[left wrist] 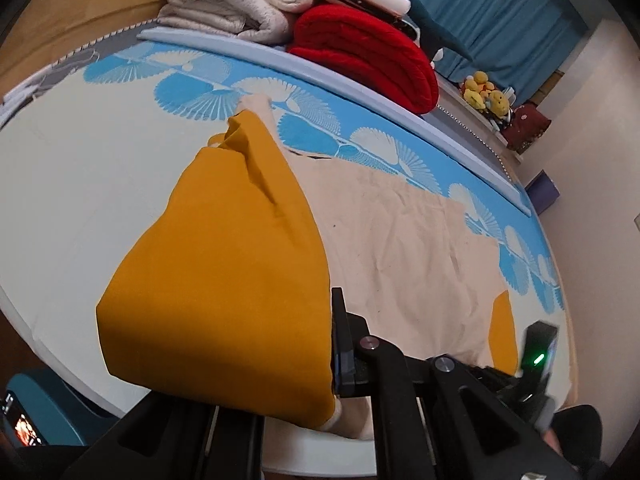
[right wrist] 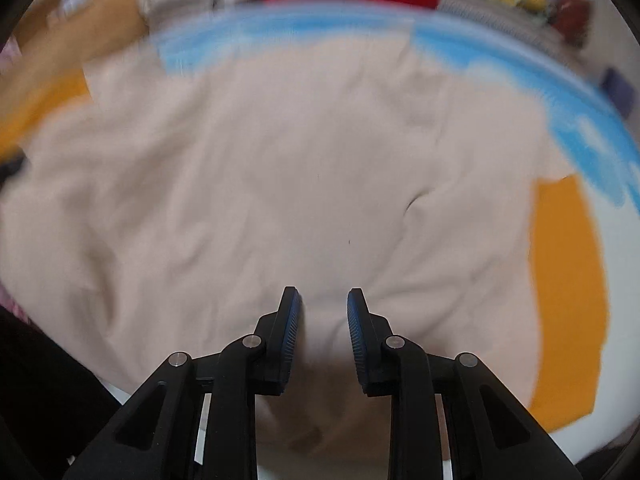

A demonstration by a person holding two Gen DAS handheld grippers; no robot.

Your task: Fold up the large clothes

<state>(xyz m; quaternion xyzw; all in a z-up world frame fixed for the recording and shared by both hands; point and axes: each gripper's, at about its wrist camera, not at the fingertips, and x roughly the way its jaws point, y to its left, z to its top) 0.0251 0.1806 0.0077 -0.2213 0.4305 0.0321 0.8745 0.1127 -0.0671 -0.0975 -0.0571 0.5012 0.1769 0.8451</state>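
Left claw point(left wrist: 335, 344) clamps the mustard sleeve point(left wrist: 224, 260), which runs lengthwise away up the bed point(left wrist: 80, 168).

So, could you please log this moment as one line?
left gripper: shut on mustard sleeve, lifted | right gripper: open above cream garment | mat: underneath

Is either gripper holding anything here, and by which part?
The left gripper is shut on the mustard-yellow sleeve of the cream cotton garment, near its cuff end. The right gripper holds nothing; its jaws stand apart.
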